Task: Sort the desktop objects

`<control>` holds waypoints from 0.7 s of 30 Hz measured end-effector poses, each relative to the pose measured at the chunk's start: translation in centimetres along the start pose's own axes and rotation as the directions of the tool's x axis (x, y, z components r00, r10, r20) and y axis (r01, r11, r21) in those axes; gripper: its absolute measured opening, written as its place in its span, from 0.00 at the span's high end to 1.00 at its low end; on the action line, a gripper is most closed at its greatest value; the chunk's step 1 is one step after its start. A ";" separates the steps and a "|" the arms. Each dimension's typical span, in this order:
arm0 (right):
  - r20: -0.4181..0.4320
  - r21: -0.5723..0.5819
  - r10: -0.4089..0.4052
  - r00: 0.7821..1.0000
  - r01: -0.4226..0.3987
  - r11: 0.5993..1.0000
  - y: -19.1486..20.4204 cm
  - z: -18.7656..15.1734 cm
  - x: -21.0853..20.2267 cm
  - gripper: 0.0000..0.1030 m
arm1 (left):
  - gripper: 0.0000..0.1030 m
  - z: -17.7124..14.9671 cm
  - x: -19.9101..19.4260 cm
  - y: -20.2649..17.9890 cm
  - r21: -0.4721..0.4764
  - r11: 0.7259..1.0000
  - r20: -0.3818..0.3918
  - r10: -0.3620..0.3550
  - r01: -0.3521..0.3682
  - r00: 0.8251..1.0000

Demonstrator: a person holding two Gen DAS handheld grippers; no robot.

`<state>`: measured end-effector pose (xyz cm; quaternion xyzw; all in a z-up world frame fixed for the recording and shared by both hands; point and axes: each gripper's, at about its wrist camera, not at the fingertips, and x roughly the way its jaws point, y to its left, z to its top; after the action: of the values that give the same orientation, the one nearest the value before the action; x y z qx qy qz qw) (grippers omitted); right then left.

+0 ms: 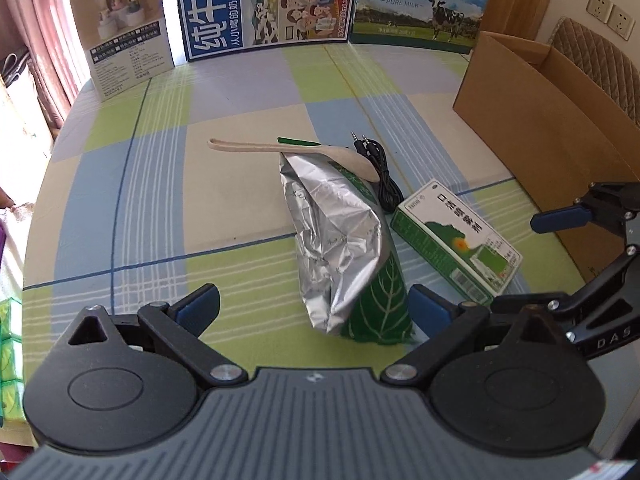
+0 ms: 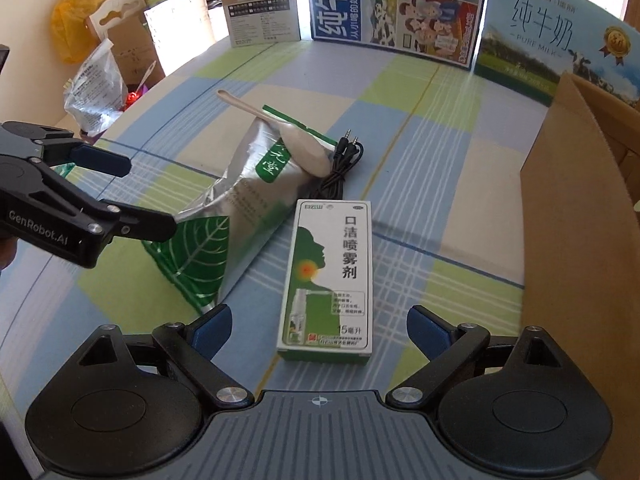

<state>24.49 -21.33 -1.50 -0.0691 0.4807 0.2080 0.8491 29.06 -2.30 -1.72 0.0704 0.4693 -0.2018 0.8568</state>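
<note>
Left claw (image 1: 316,308): hanging spread wide, its blue pads flanking the near end of the foil pouch (image 1: 340,248), not yet touching.
Right claw (image 2: 320,330): gaping over the spray box (image 2: 334,276), which is lying flat on the checked worktop (image 2: 440,168).
Nearby: a spoon (image 1: 280,148) is resting on the pouch's far end, a black cable (image 1: 380,172) beside it; the cardboard box (image 2: 580,208) is waiting on the right.
Advice: pinching the pouch low and lifting slowly should keep the spoon from sliding.
</note>
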 end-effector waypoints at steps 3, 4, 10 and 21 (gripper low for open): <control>-0.010 0.006 0.013 1.000 -0.013 1.000 -0.4 0.1 0.9 0.13 | 0.05 0.8 1.4 -0.1 -0.014 1.000 -0.006 -0.016 0.016 1.000; -0.016 0.006 0.017 1.000 -0.016 1.000 -0.5 0.1 1.2 0.14 | 0.04 1.0 1.8 -0.3 -0.011 1.000 -0.011 -0.021 0.021 1.000; -0.031 0.023 0.026 0.999 -0.025 0.999 -1.3 0.0 2.5 0.19 | 0.04 2.0 4.3 -1.4 0.007 0.999 -0.035 -0.032 0.032 0.999; -0.035 0.019 0.013 0.999 -0.013 1.000 -1.3 0.2 3.3 0.33 | 0.13 3.4 7.3 -1.7 0.031 0.999 -0.084 -0.028 0.031 0.996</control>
<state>26.65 -21.56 -4.29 -0.0618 0.4979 0.2079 0.8397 34.49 -6.91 -5.87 0.0857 0.5025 -0.2188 0.8321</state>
